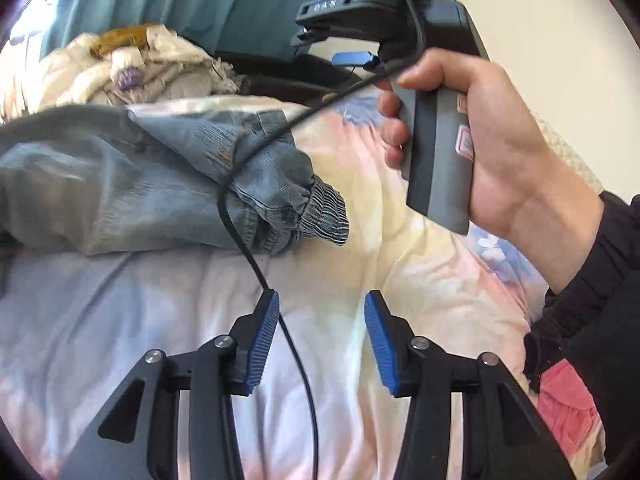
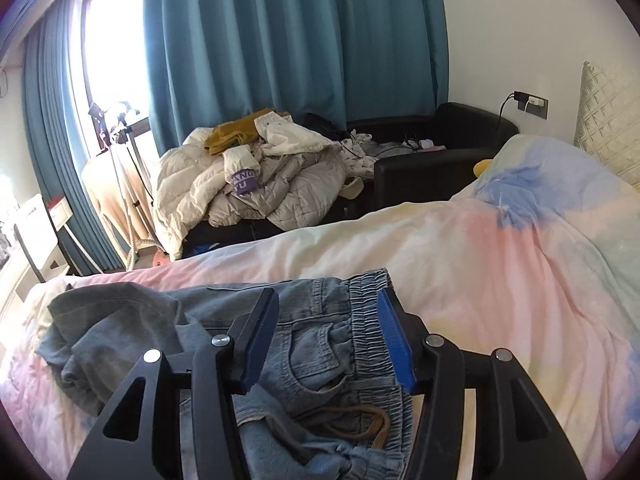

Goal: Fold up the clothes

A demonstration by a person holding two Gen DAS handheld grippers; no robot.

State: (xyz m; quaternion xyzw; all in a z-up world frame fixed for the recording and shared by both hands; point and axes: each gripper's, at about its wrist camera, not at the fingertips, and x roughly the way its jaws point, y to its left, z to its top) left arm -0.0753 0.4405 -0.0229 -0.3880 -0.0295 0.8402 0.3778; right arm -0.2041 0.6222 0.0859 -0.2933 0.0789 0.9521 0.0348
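Note:
Light blue jeans (image 1: 160, 184) lie crumpled on the pastel duvet (image 1: 420, 256), their elastic cuff pointing right. My left gripper (image 1: 322, 300) hovers open over bare duvet in front of them, and only a black cable (image 1: 298, 360) runs loosely between its fingers. A hand (image 1: 500, 152) holds the right gripper's handle above the bed at the upper right. In the right wrist view my right gripper (image 2: 328, 300) stands open just above the jeans' (image 2: 316, 340) elastic waistband and pocket, pads apart from the cloth. A grey garment (image 2: 100, 328) lies against the jeans on the left.
A heap of pale jackets (image 2: 256, 176) covers a black sofa (image 2: 440, 152) beyond the bed, before teal curtains (image 2: 280, 40). A quilted headboard (image 2: 608, 120) stands at the right. A pink cloth (image 1: 568, 408) lies near the person's dark sleeve (image 1: 600, 280).

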